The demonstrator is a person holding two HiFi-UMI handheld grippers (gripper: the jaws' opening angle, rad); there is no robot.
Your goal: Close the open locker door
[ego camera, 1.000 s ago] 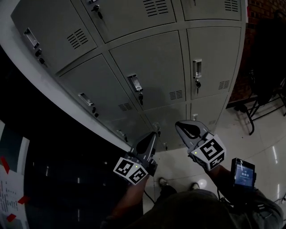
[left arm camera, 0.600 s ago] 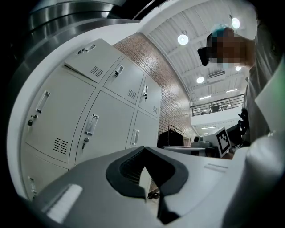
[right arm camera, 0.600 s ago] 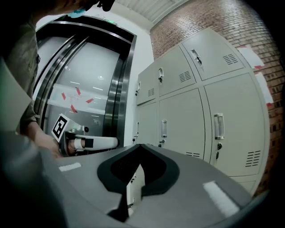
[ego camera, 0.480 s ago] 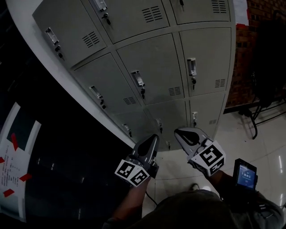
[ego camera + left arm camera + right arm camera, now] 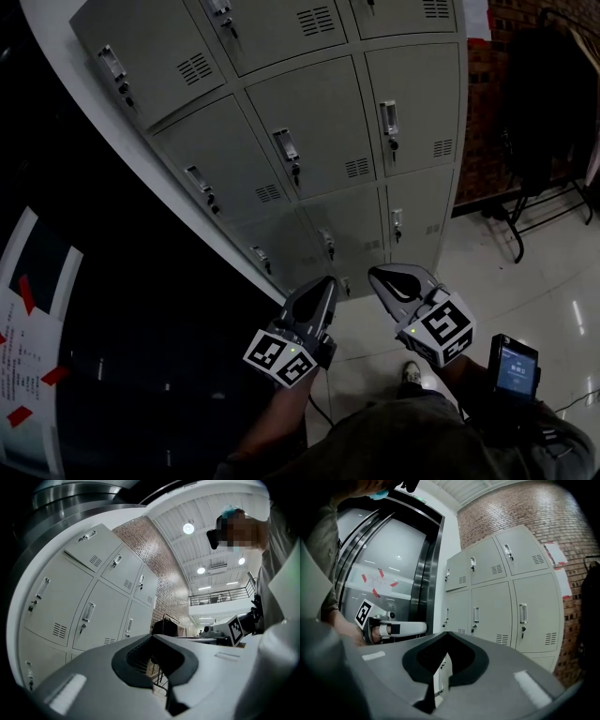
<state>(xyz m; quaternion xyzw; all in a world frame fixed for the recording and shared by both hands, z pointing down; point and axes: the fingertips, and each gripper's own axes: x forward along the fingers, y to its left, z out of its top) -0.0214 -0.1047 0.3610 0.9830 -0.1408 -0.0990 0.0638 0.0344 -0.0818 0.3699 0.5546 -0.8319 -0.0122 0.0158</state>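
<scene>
- Lockers (image 5: 309, 141) fill most of the head view, a grey bank set against a brick wall (image 5: 483, 103). Every door I can make out sits flush with its neighbours.
- left gripper (image 5: 323, 281) is held low in front of the bottom row, clear of the doors, tips pressed together on nothing.
- right gripper (image 5: 375, 274) sits just beside it, same deal: jaws closed tight, nothing in them.
- glossy floor (image 5: 553, 281) below, with a dark stand (image 5: 539, 187) on metal legs off to the right.
</scene>
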